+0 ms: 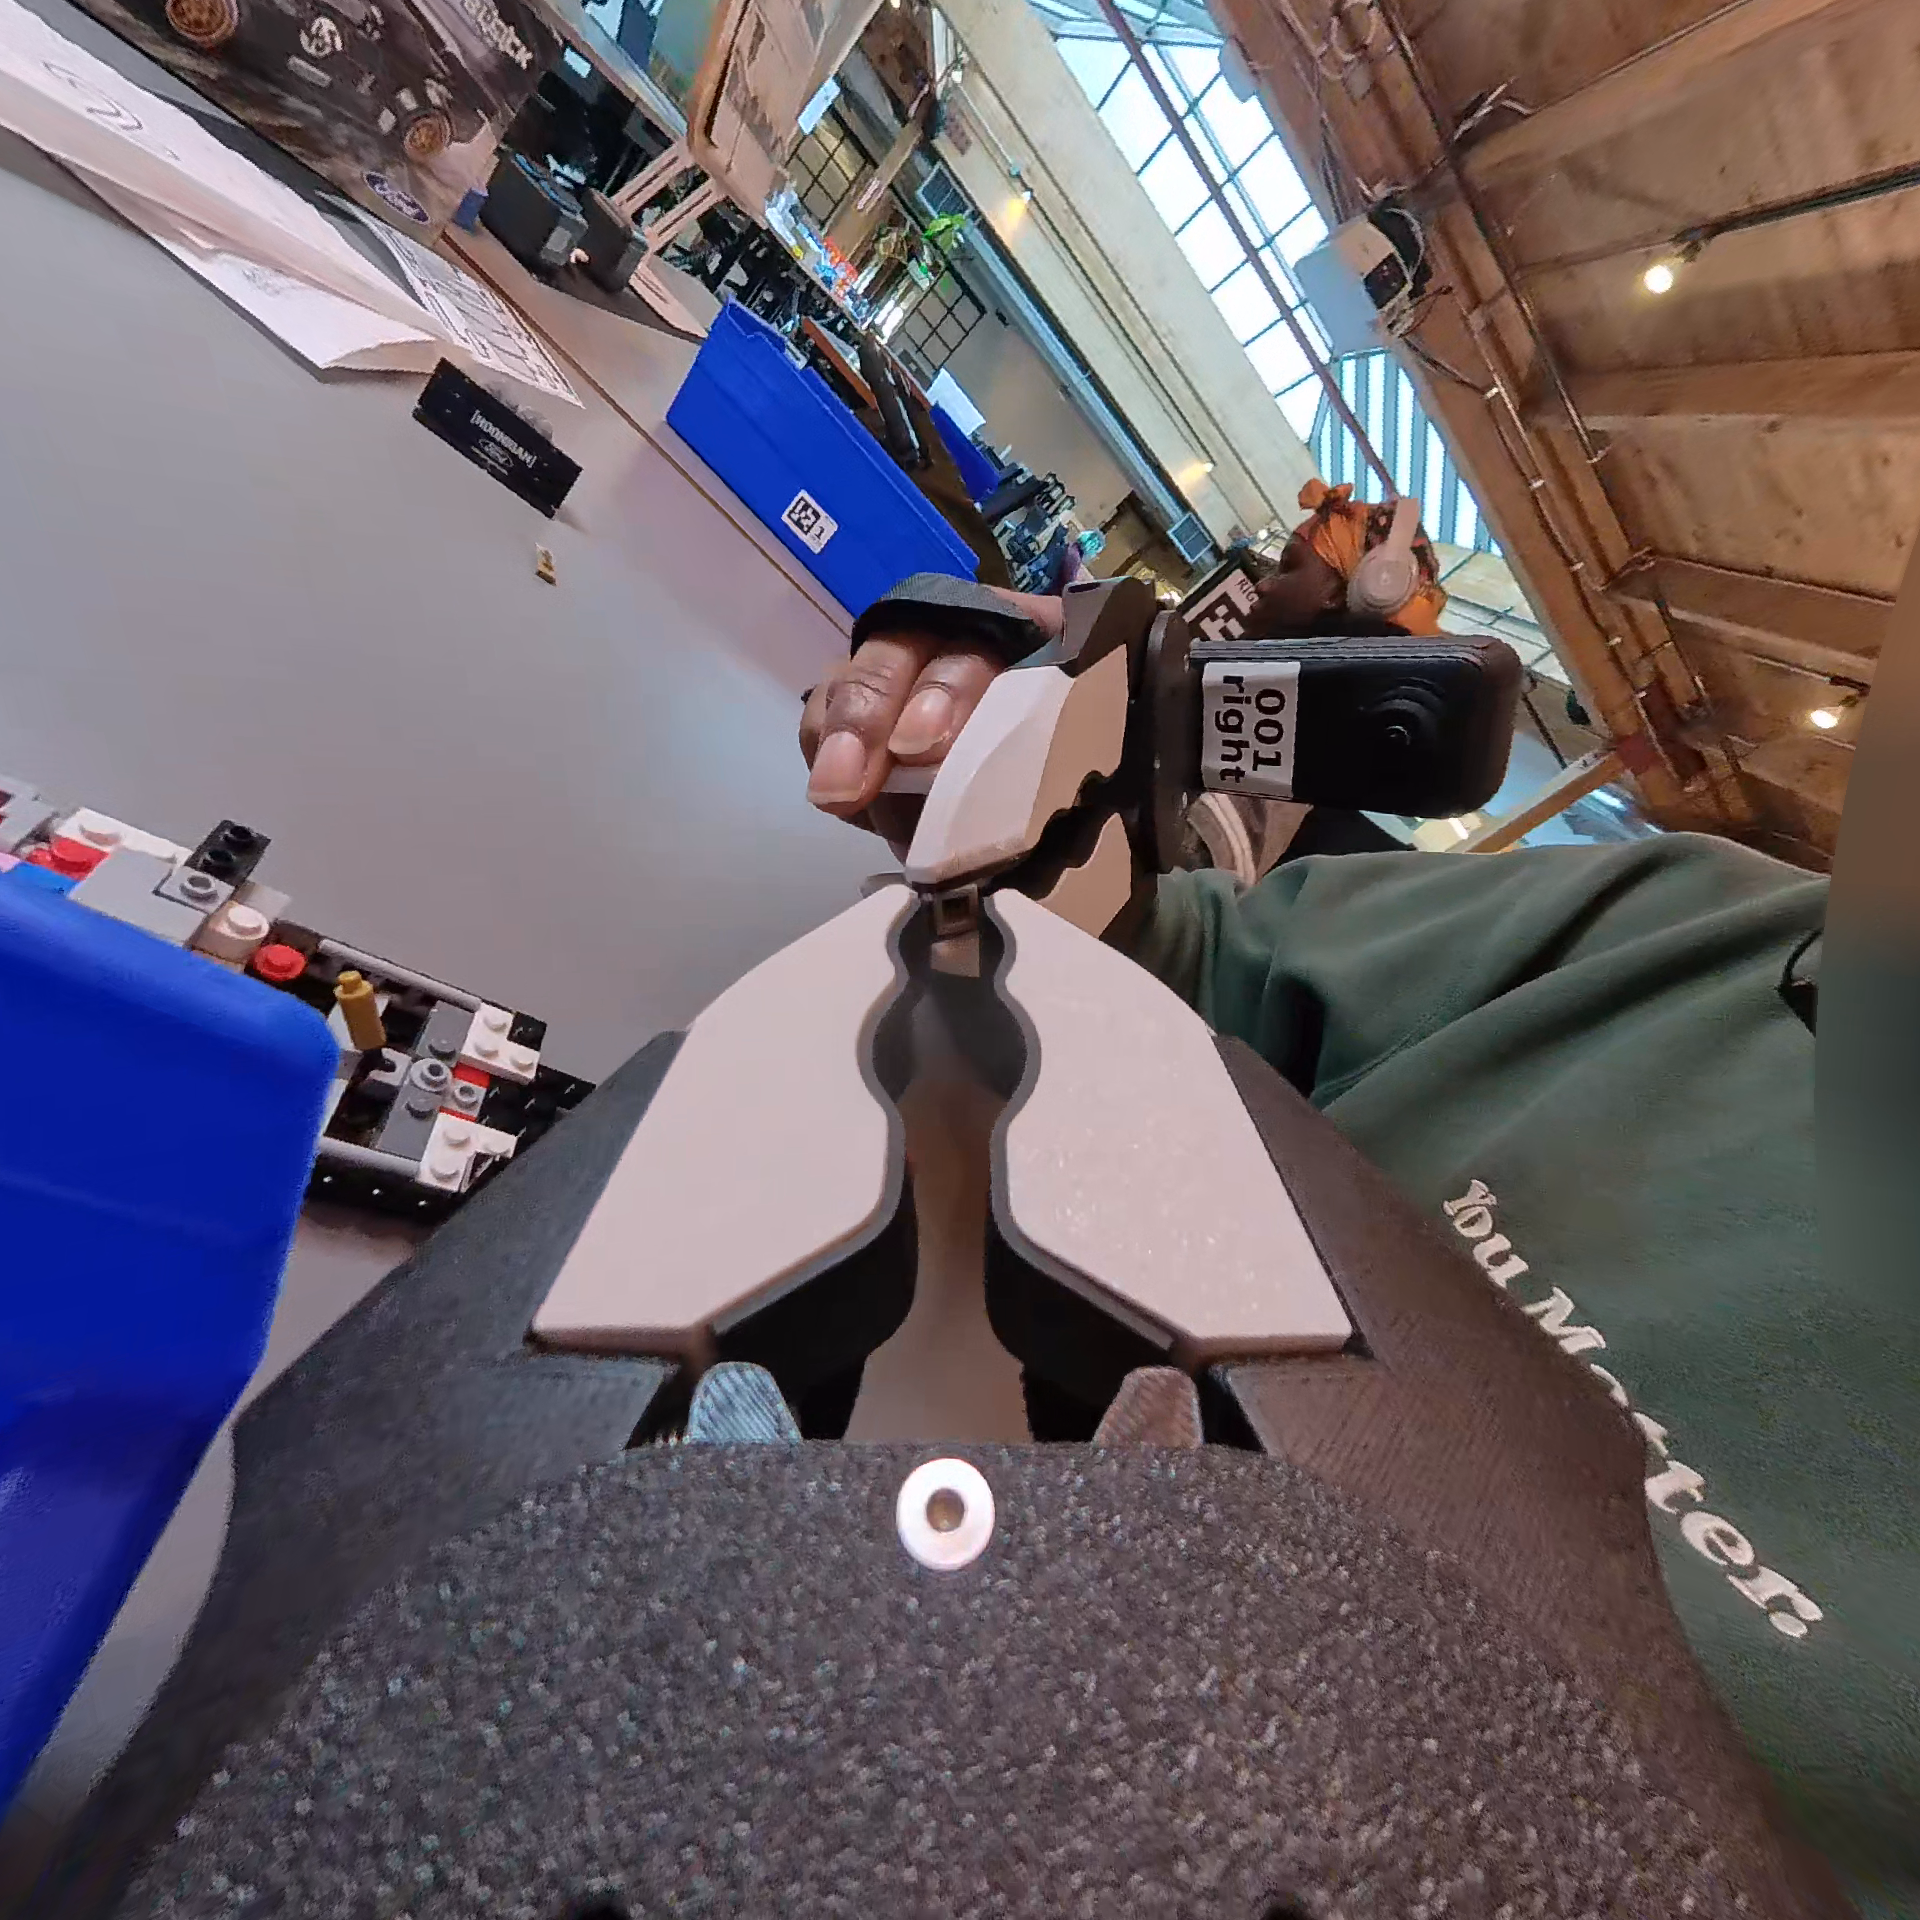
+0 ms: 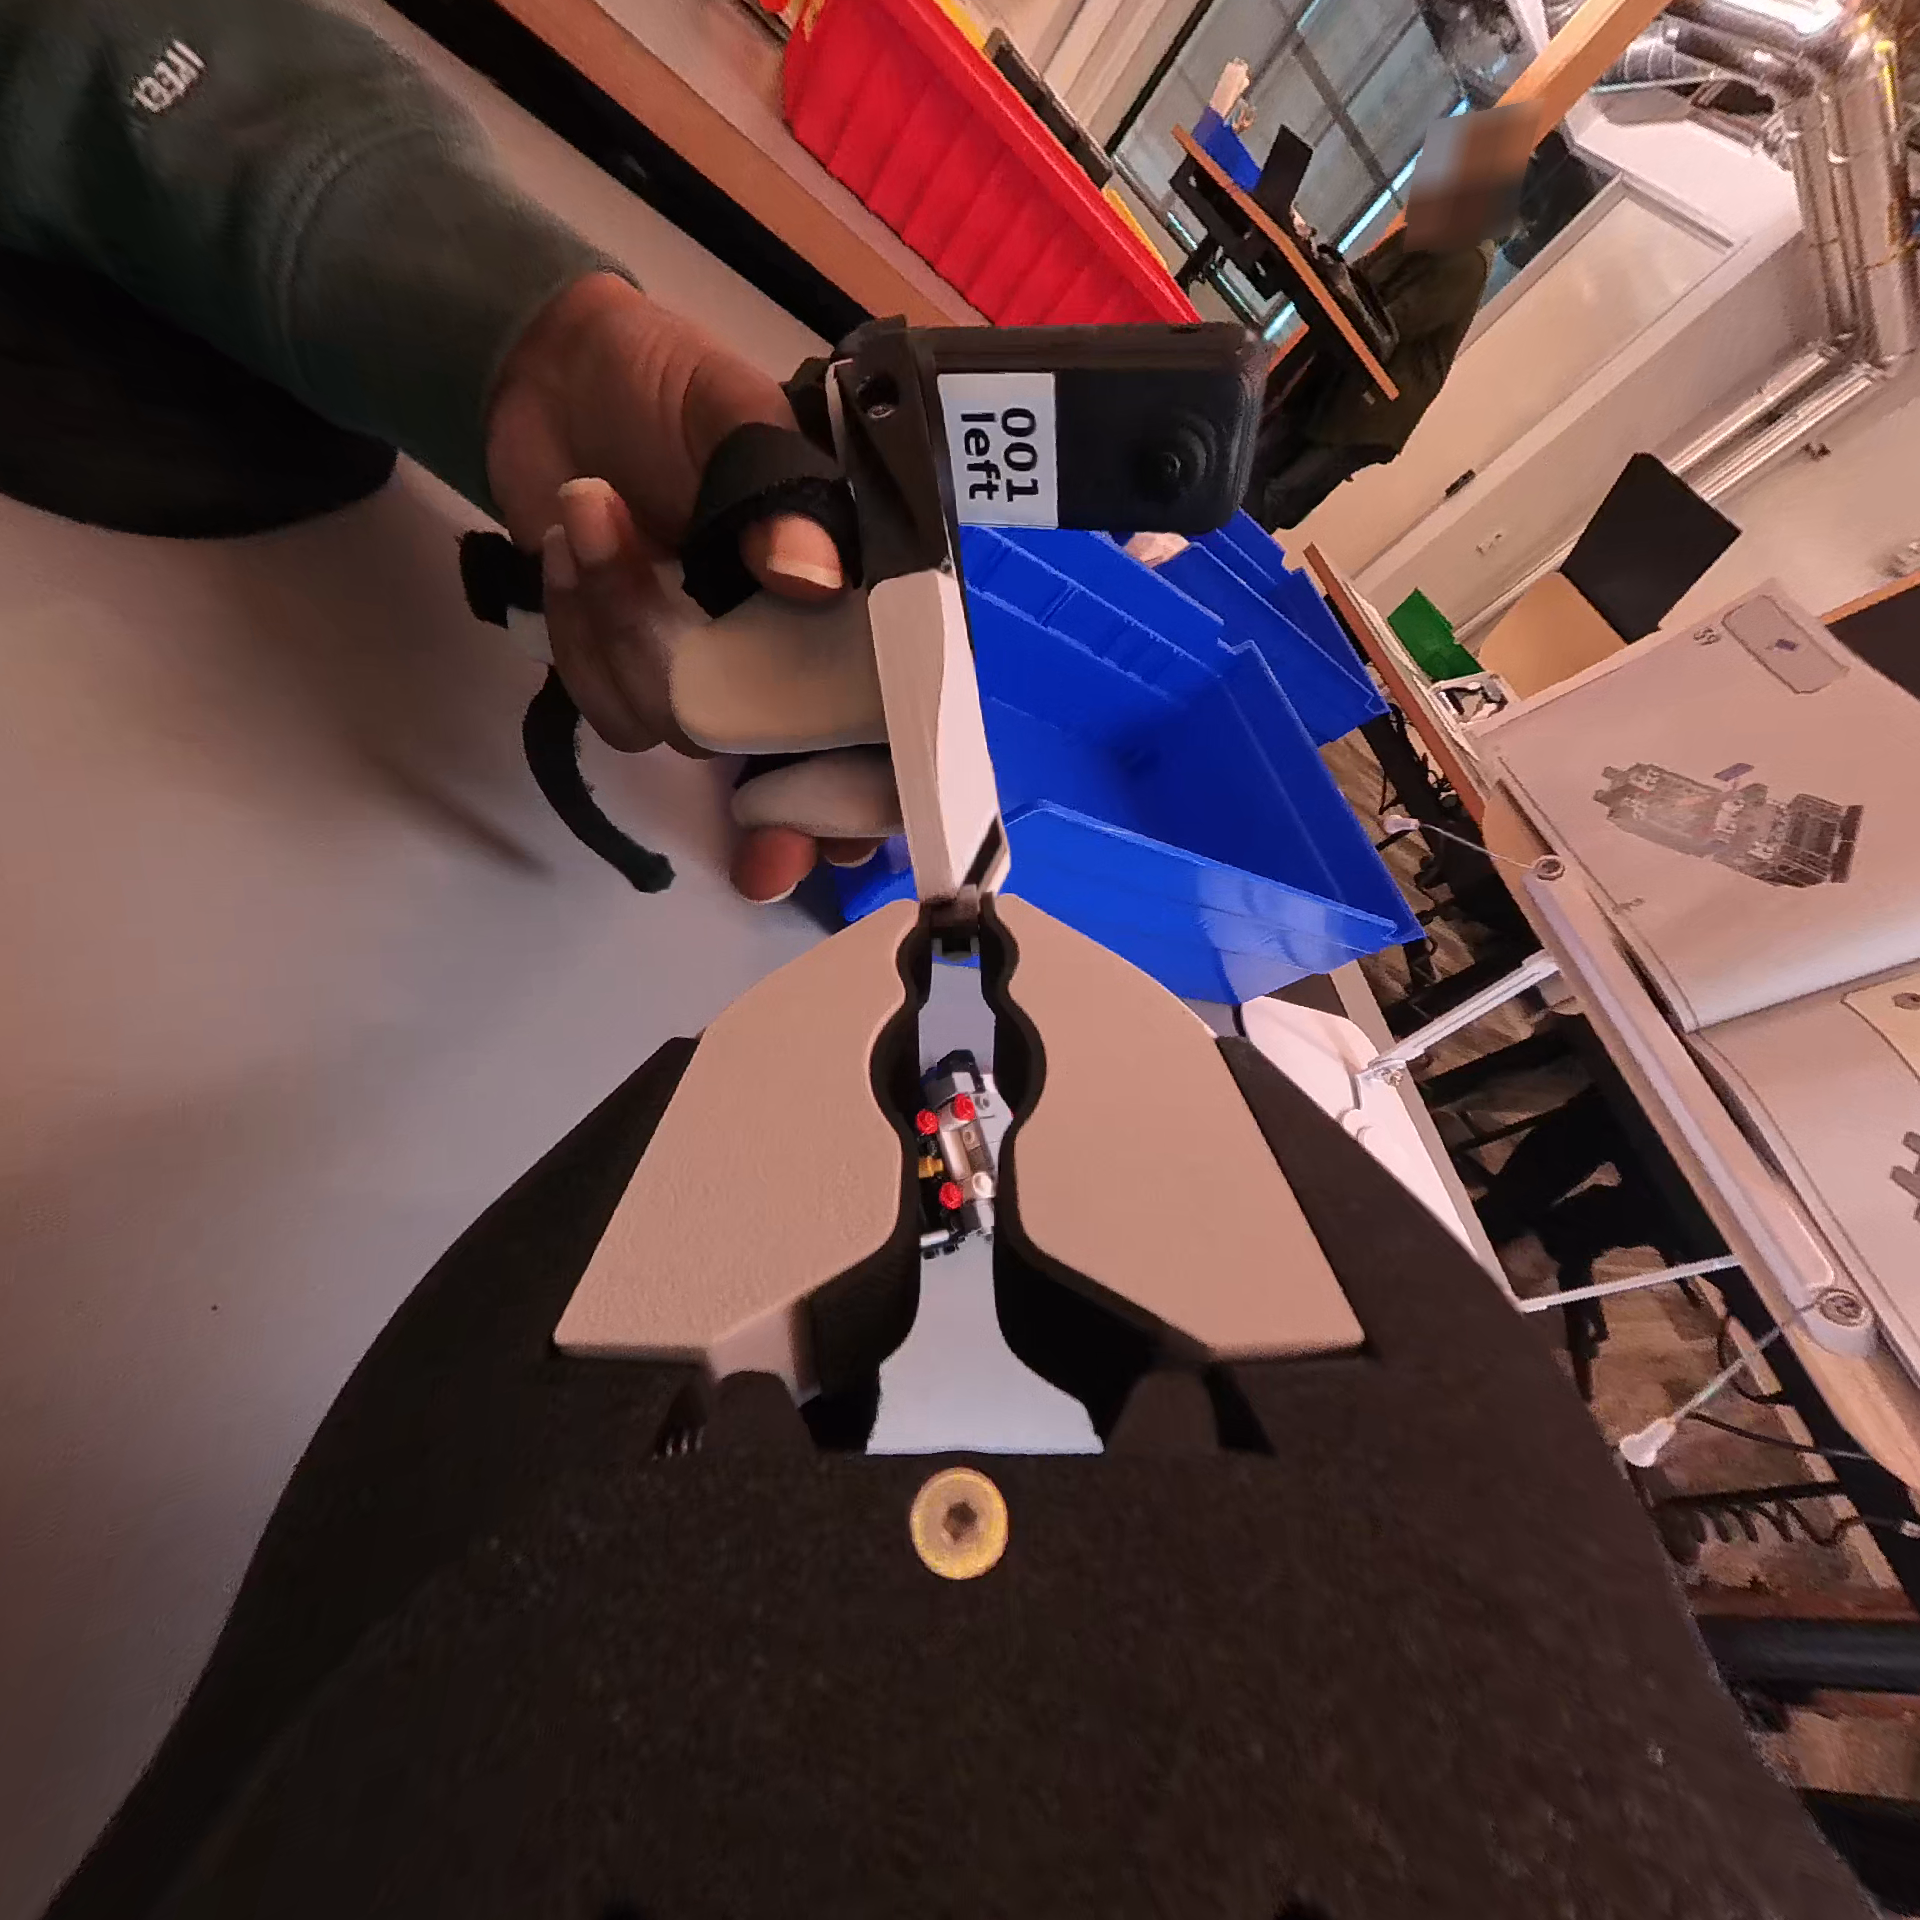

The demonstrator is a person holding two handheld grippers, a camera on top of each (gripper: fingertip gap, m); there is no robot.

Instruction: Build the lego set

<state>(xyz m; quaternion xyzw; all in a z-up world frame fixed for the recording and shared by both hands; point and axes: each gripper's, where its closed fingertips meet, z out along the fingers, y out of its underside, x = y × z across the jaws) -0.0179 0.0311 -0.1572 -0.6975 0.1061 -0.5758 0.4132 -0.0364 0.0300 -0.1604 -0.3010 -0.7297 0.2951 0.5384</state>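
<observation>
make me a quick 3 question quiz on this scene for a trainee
1. True or false: the left hand-held gripper and the right hand-held gripper are far apart.
2. On the table, seen through the gap between the right one's fingers, lies: A a spoon, B a brick model with red studs, C a cup.
3. Fill in: the person's sleeve is ____.
Key: 1 false, their tips meet around a small dark piece; 2 B; 3 green.
</observation>
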